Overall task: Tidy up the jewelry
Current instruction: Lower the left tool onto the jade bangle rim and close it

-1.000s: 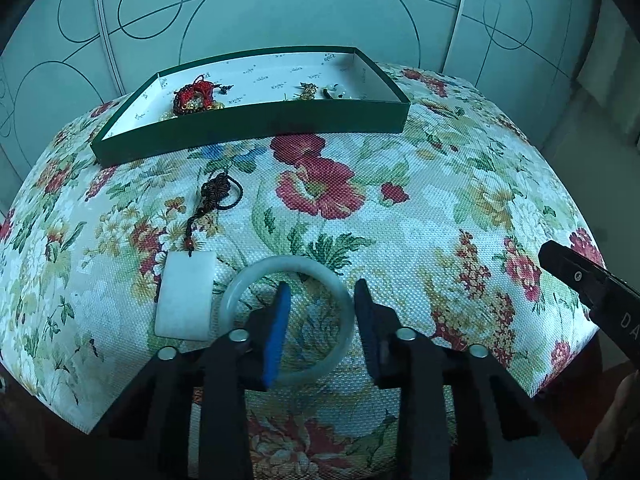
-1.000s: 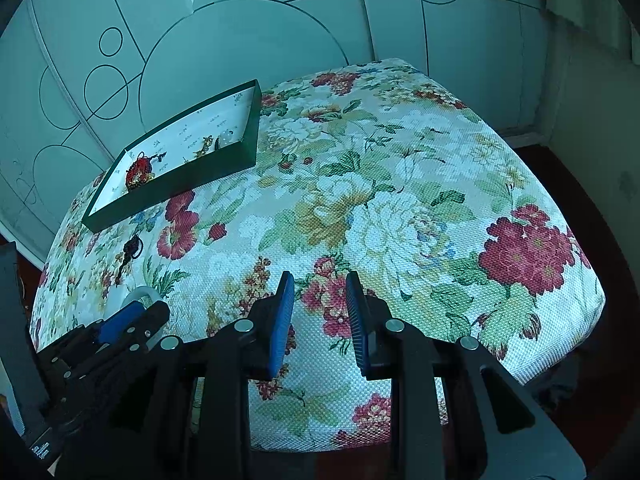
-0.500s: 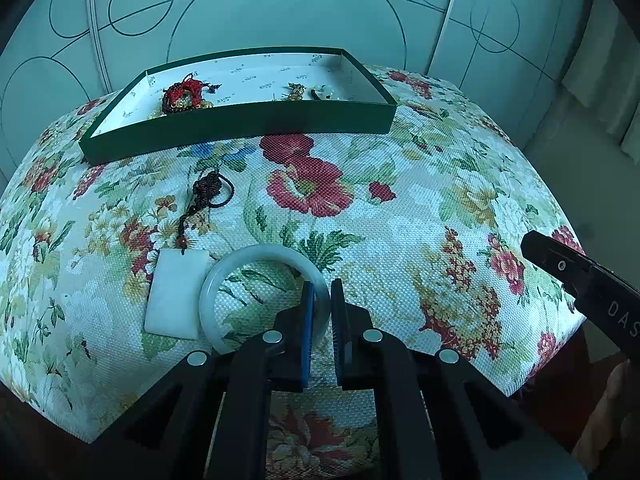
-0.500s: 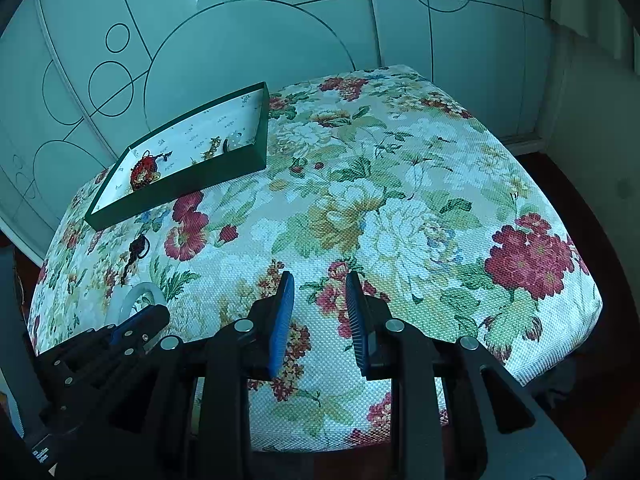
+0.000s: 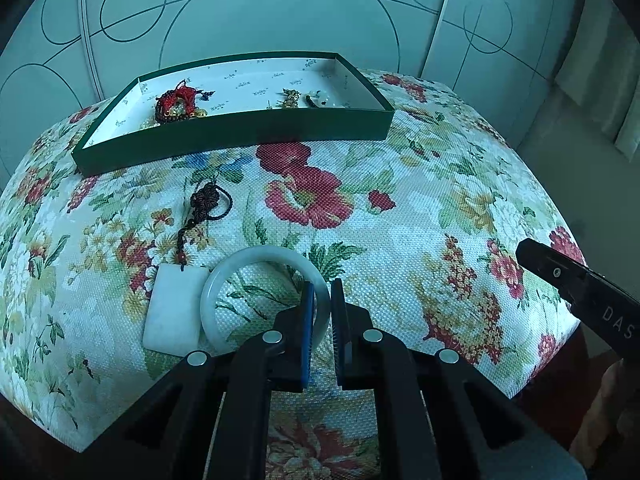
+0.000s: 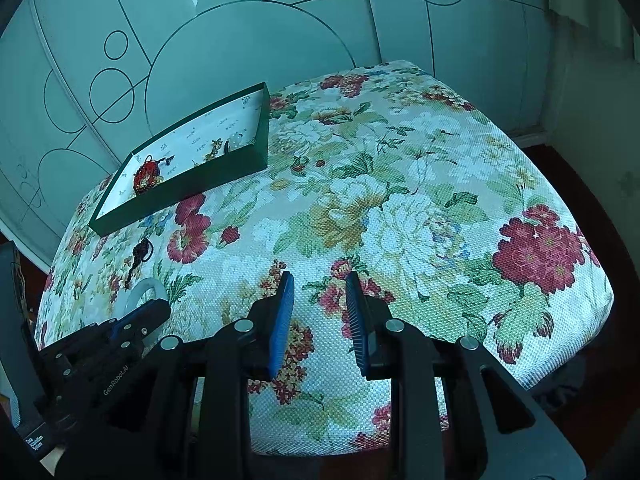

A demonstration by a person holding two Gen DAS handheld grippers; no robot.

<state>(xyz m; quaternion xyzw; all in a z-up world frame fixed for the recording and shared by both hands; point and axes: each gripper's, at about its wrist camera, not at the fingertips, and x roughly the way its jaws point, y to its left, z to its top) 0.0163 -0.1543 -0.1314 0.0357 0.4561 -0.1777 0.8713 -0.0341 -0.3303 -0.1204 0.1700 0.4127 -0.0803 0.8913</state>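
Observation:
A pale jade bangle [image 5: 256,258] lies flat on the floral cloth near the front edge. My left gripper [image 5: 321,292] is shut on the bangle's right side, one pad inside the ring and one outside. A white rectangular pendant [image 5: 174,310] on a dark knotted cord [image 5: 206,202] lies just left of the bangle, touching it. The green tray [image 5: 240,128] at the back holds a red beaded piece [image 5: 178,104] and small gold and white pieces [image 5: 304,98]. My right gripper [image 6: 320,280] hovers open over bare cloth, nothing between its fingers. In that view the bangle [image 6: 146,286] peeks out behind the left gripper [image 6: 154,310].
The cloth-covered table [image 6: 400,200] drops off at its front and right edges. A glass wall with circle patterns [image 5: 280,12] stands right behind the tray. The right gripper's finger [image 5: 576,280] shows at the right of the left wrist view.
My left gripper's jaws have come together on the bangle's right side; they stood wide a second ago. The right gripper has kept still.

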